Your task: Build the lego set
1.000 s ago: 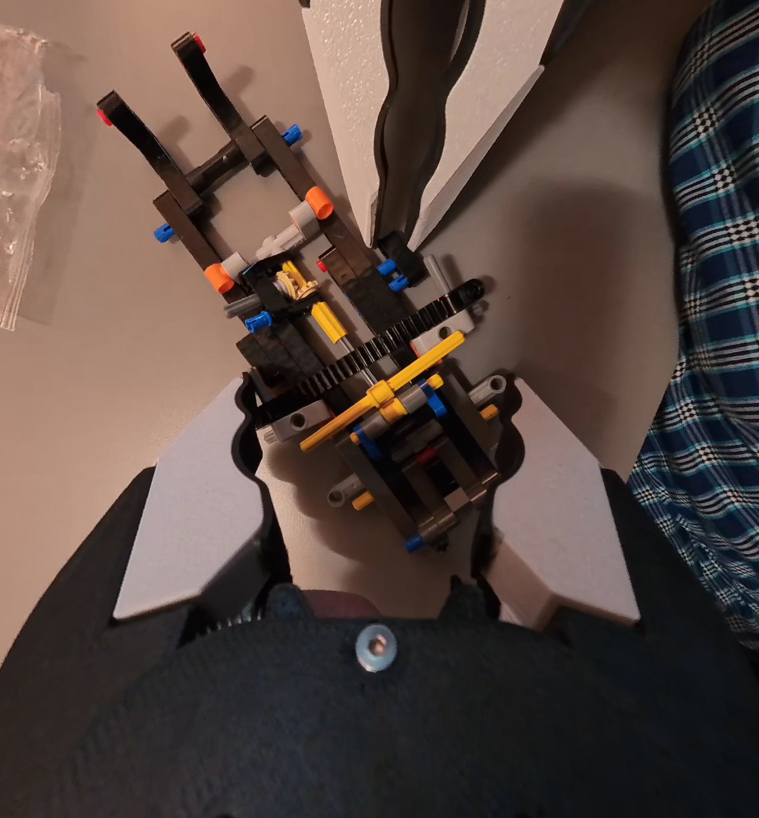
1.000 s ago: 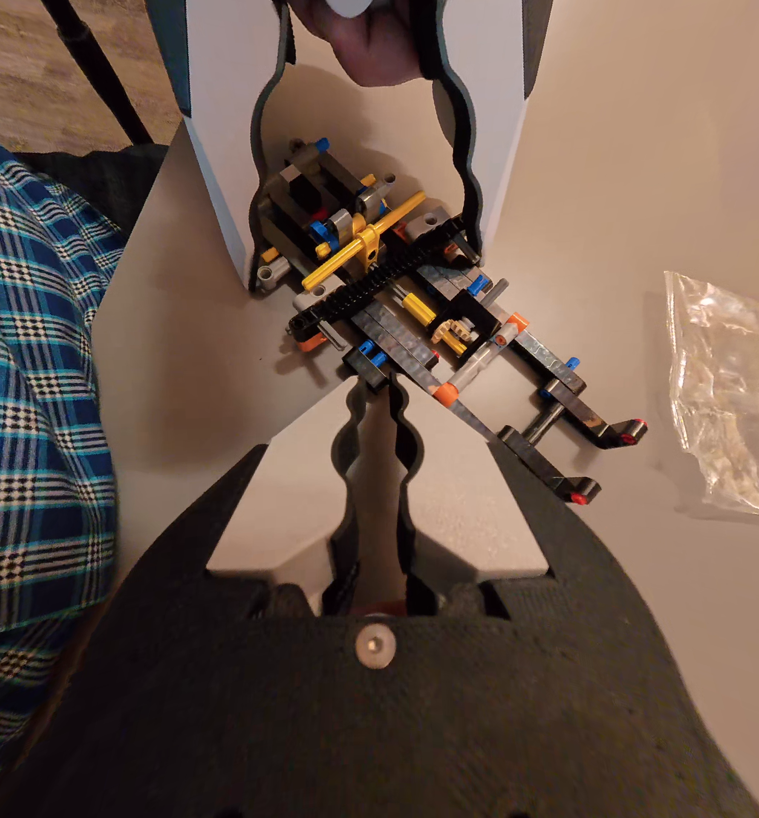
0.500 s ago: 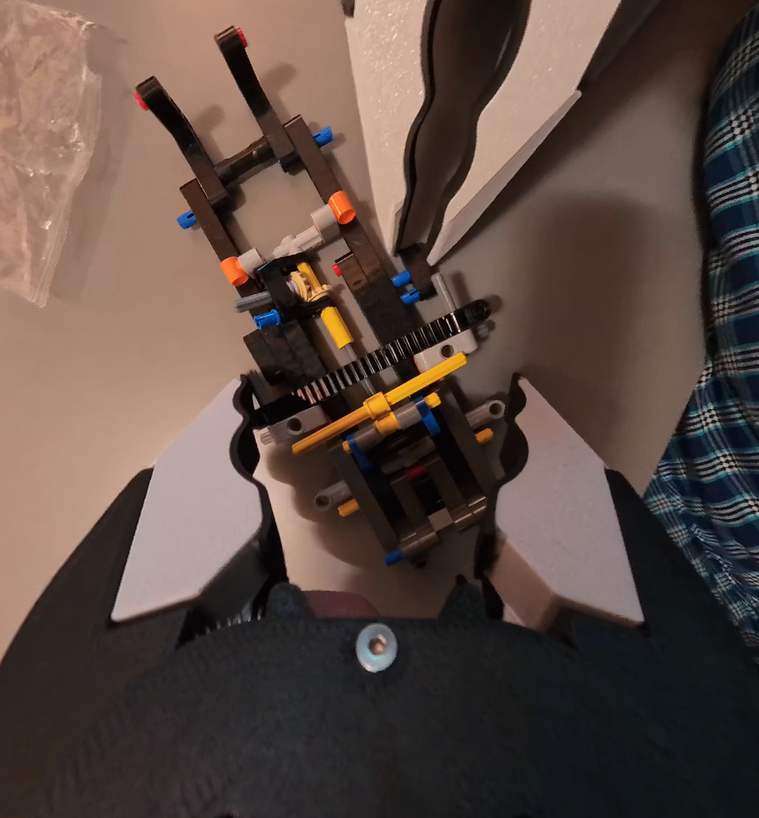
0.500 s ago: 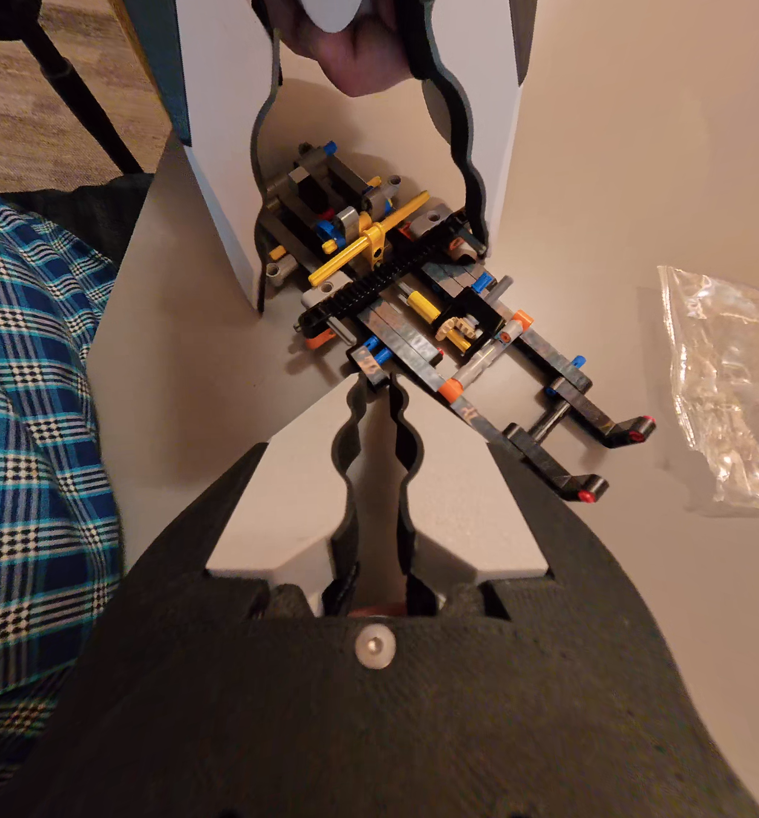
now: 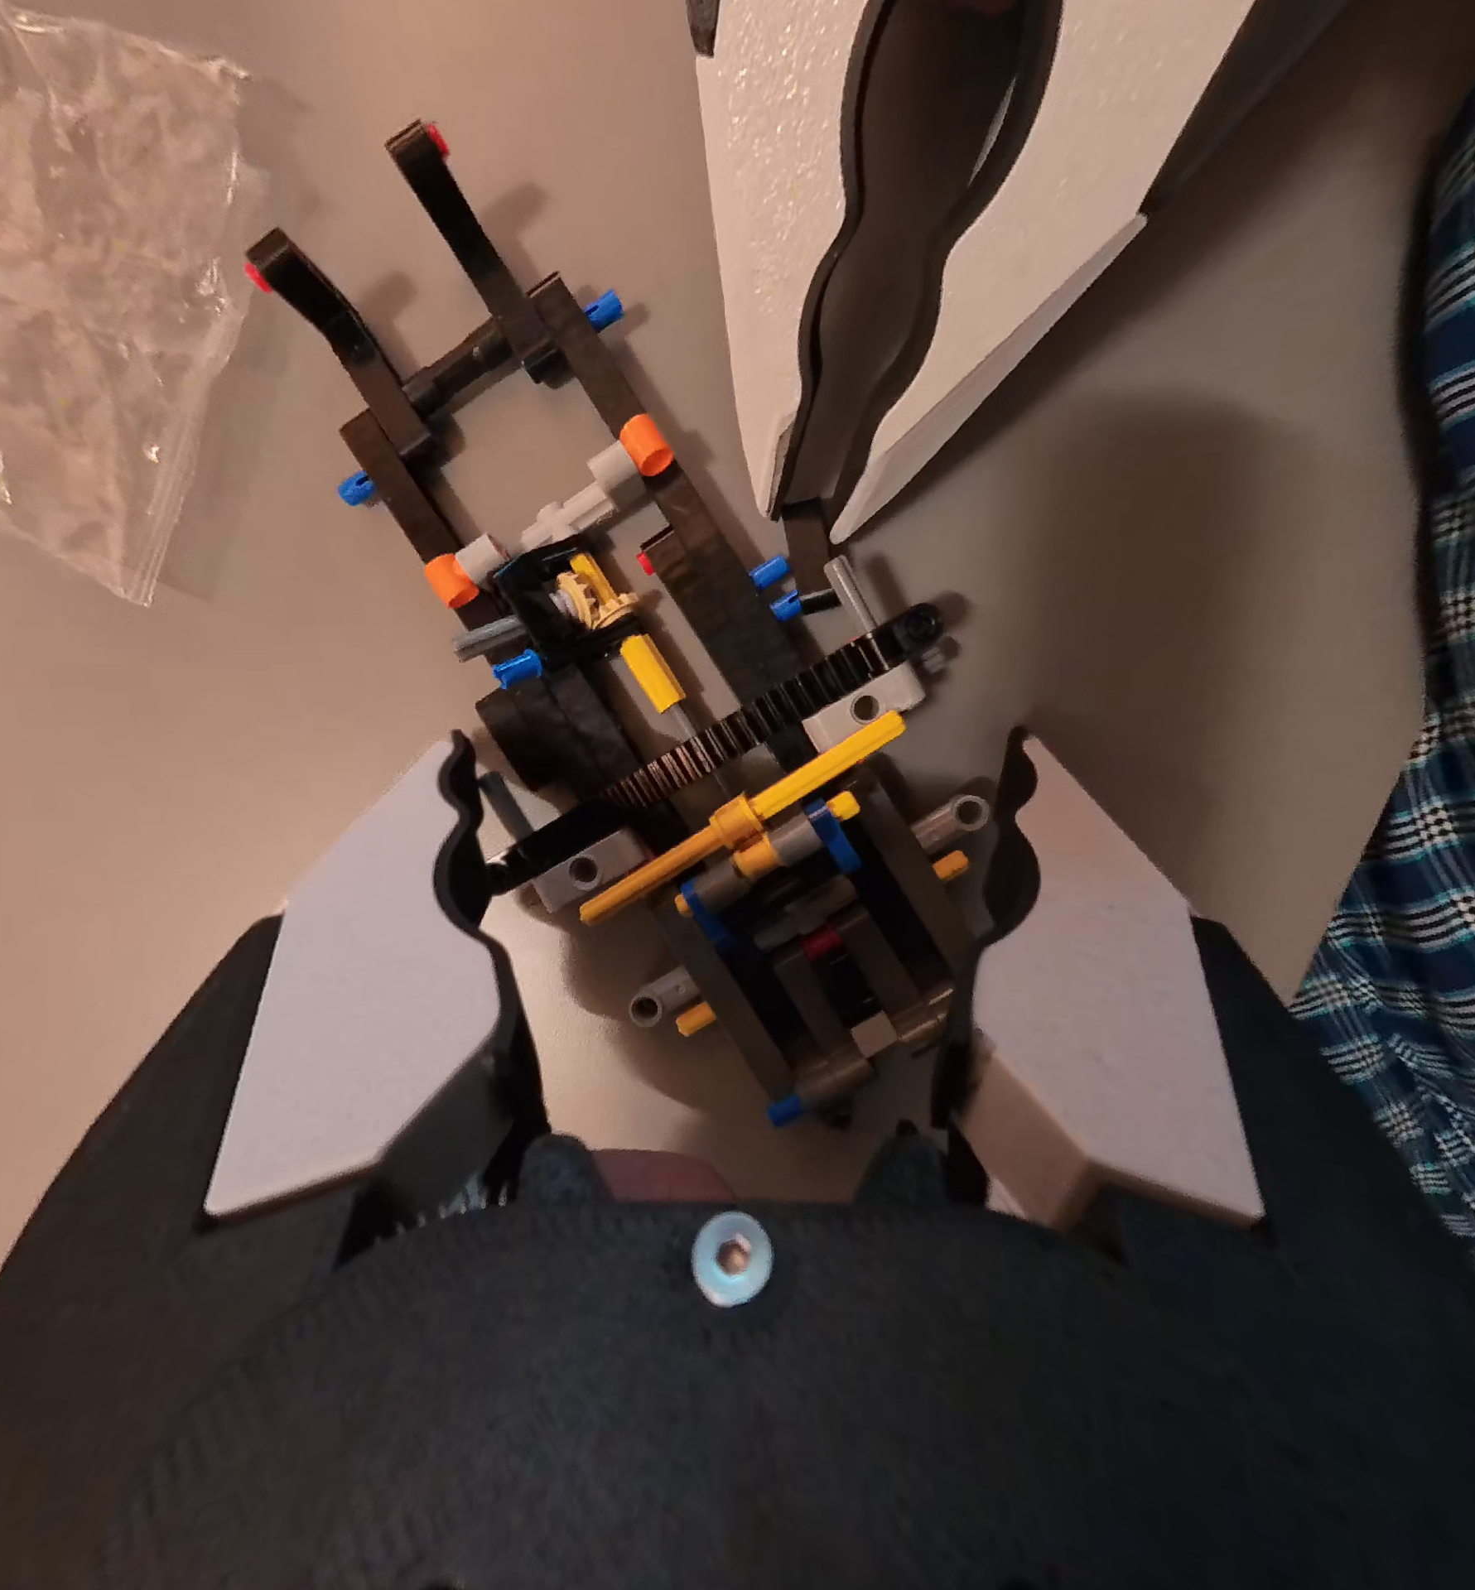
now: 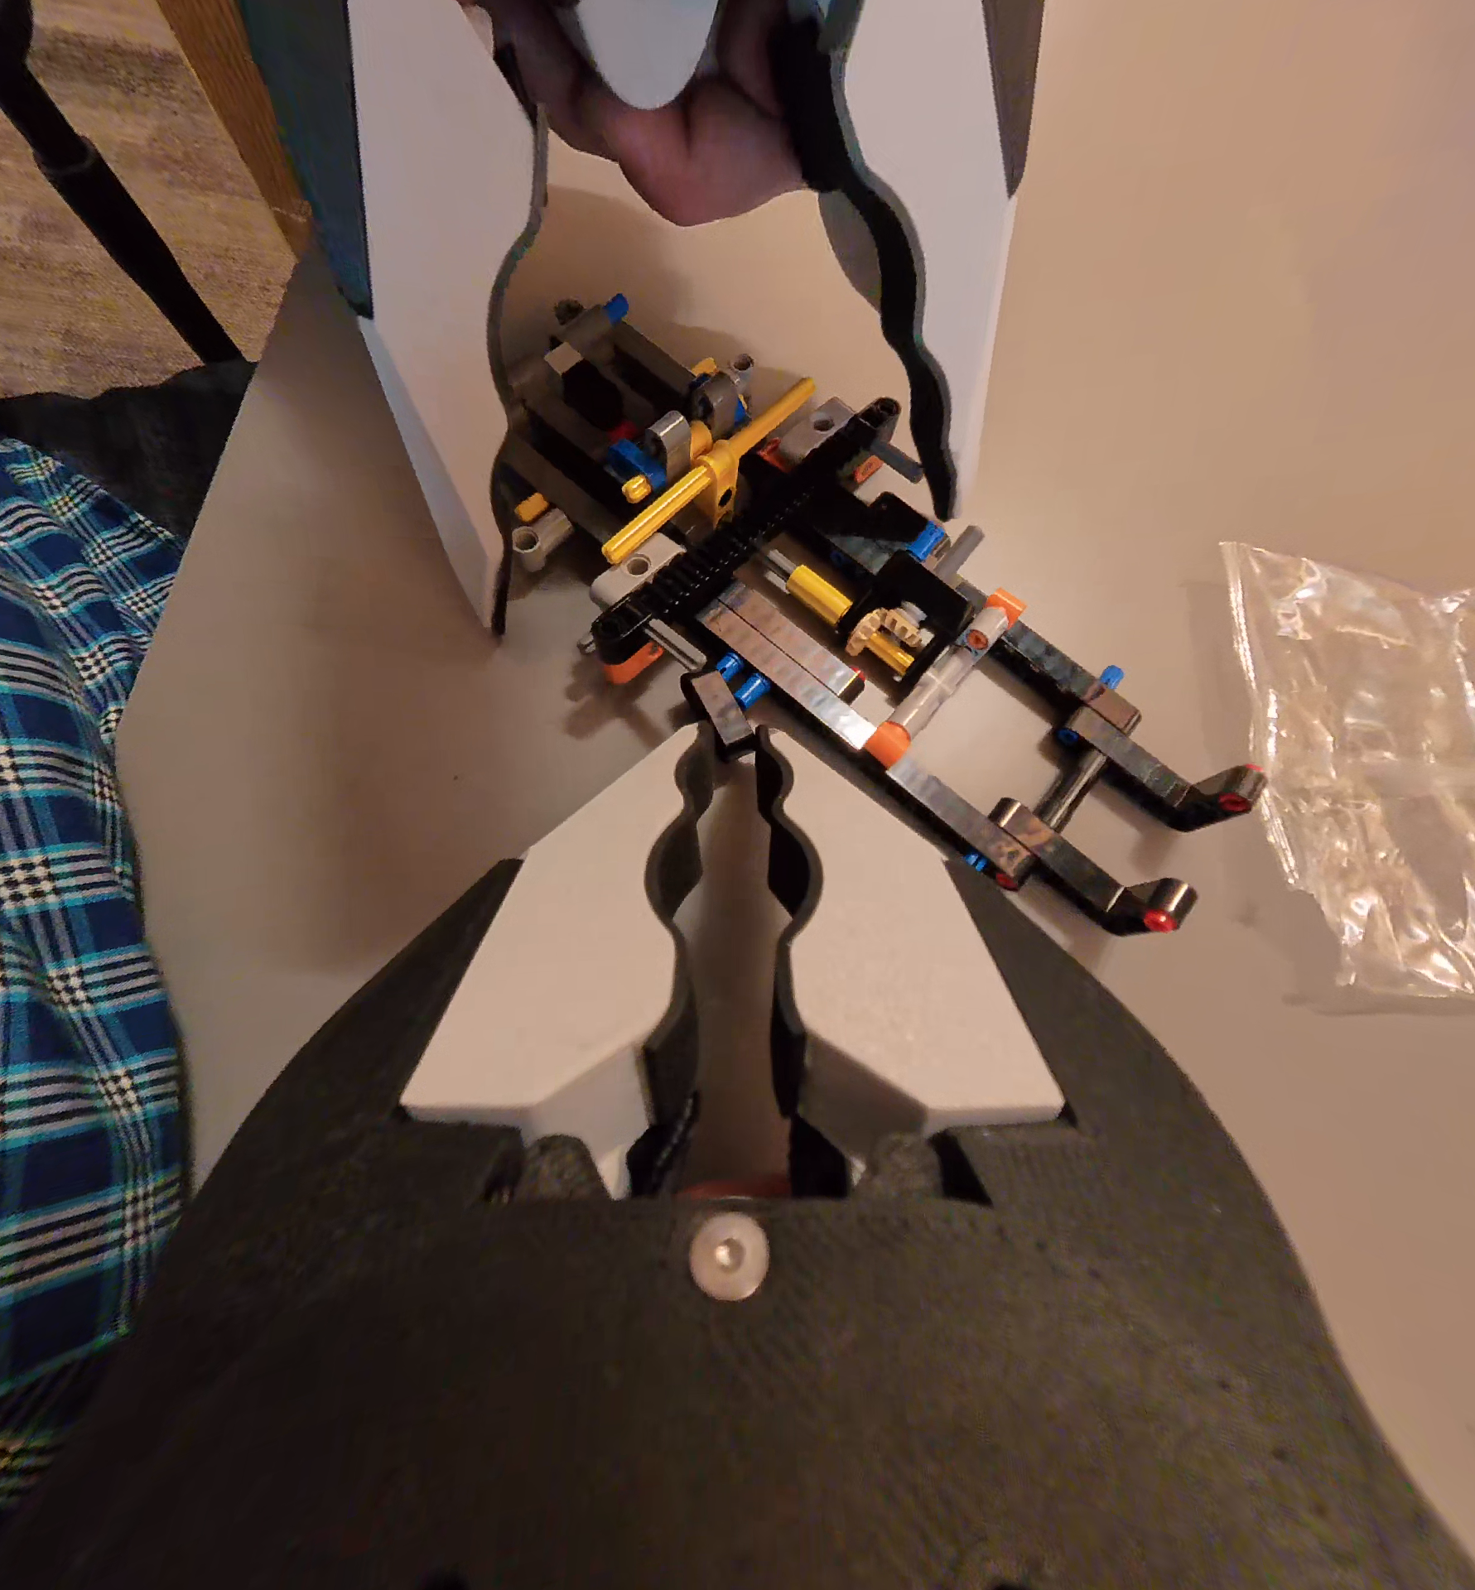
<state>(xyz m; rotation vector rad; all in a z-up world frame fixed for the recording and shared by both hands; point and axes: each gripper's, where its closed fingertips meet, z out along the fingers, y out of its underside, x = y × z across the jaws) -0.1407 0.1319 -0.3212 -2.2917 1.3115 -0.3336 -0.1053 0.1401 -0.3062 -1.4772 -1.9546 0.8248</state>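
A part-built lego model point(image 5: 716, 774) of black beams, a toothed black rack, yellow axles and blue pins lies flat on the beige table point(image 5: 157, 860). Its two forked arms point(image 5: 424, 215) point away from me. My left gripper point(image 5: 734, 766) straddles the model's near block, with both jaws against its sides. It also shows from the front in the right wrist view point(image 6: 721, 555). My right gripper point(image 6: 729, 740) is shut on a small black beam point(image 6: 721, 710), which it holds against two blue pins point(image 6: 746, 684) on the model's side. The same gripper point(image 5: 802, 508) and beam point(image 5: 807, 551) show in the left wrist view.
A clear plastic bag point(image 6: 1388, 774) lies just beyond the forked arms and also shows in the left wrist view point(image 5: 71, 301). Blue plaid cloth point(image 6: 37, 860) on a person lies along the table's edge. A dark chair leg point(image 6: 105, 198) stands on carpet past the table corner. My right fingertips sit around 5 centimeters from my left ones.
The left wrist view has shifted, so the bag and the forked arms sit farther into the frame. The model has turned slightly. The right gripper keeps the black beam at the blue pins.
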